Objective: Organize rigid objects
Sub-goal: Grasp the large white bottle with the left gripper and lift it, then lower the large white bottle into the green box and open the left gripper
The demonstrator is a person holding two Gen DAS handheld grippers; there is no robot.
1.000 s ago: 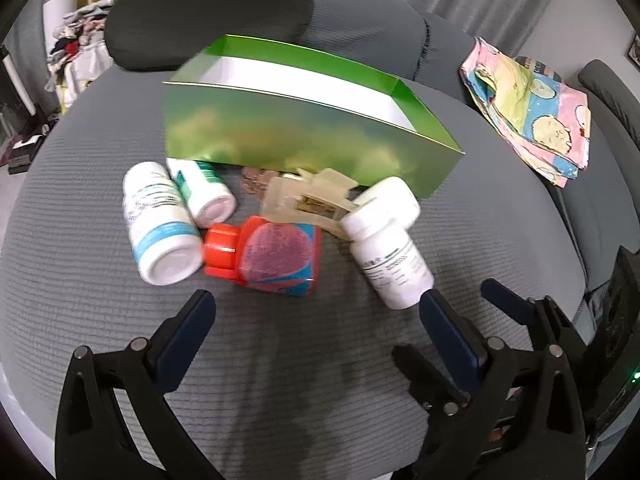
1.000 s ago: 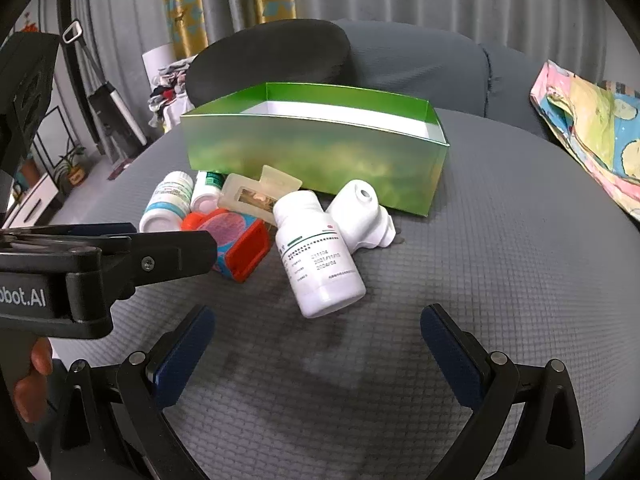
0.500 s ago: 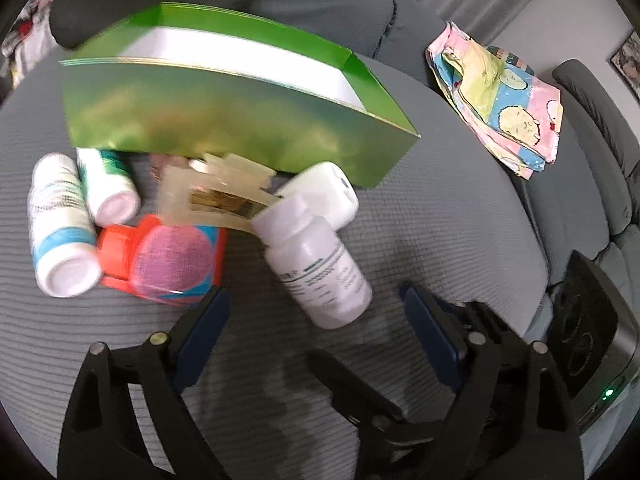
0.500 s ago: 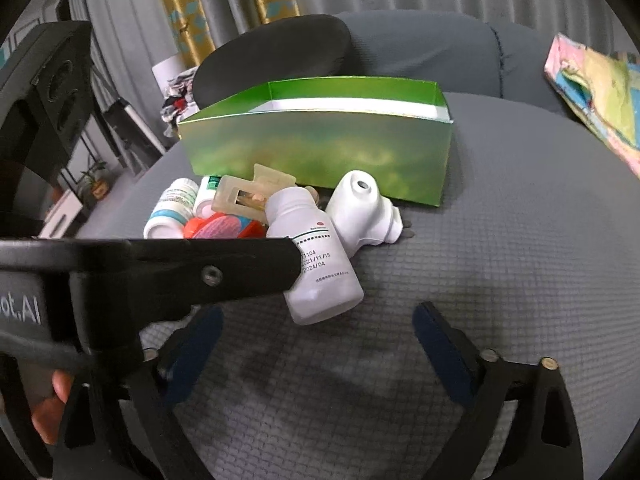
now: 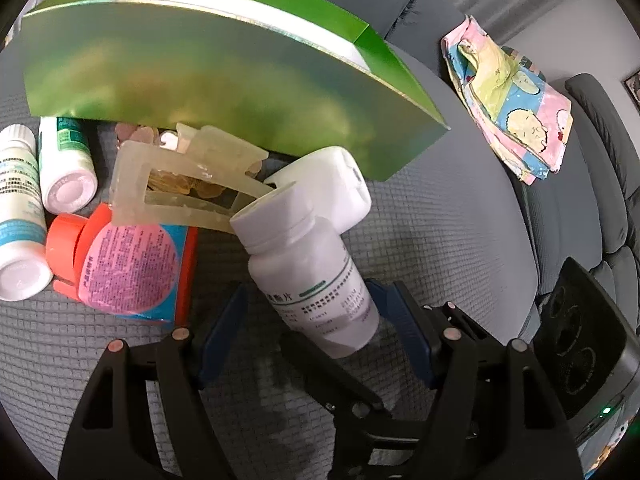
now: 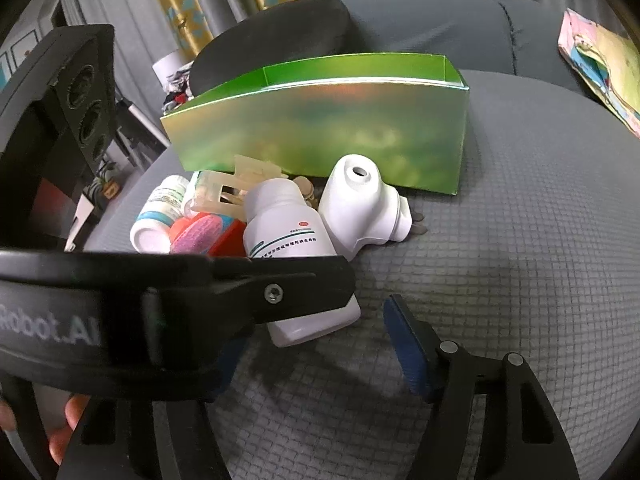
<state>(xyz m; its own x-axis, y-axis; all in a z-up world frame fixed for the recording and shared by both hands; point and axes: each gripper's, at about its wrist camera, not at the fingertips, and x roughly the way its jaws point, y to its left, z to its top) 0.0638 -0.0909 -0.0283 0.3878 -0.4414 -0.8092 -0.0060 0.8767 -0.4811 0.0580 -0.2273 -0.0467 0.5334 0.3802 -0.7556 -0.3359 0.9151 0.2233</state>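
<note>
A white pill bottle (image 5: 312, 280) (image 6: 288, 240) lies on its side on the grey cushion, cap toward the green open box (image 5: 200, 80) (image 6: 340, 128). My left gripper (image 5: 310, 314) straddles the bottle's lower half, its jaws closing. A gap still shows at the left pad. My right gripper (image 6: 316, 356) is just behind the bottle's base, jaws closing with nothing gripped. Its left finger is hidden behind the left gripper's black body (image 6: 180, 292). Around the bottle lie a white nozzle-shaped piece (image 5: 332, 188), a translucent claw clip (image 5: 180, 184) and a red-capped bottle (image 5: 128, 268).
Two small white bottles (image 5: 16, 220) (image 5: 66, 164) lie at the left of the pile. A patterned cloth (image 5: 508, 100) lies far right on the sofa. A dark cushion (image 6: 272, 36) sits behind the box. A person's fingers (image 6: 68, 420) show at the lower left.
Both grippers moved forward and down toward the white bottle, and their jaws narrowed. The left gripper's fingers now stand on either side of the bottle.
</note>
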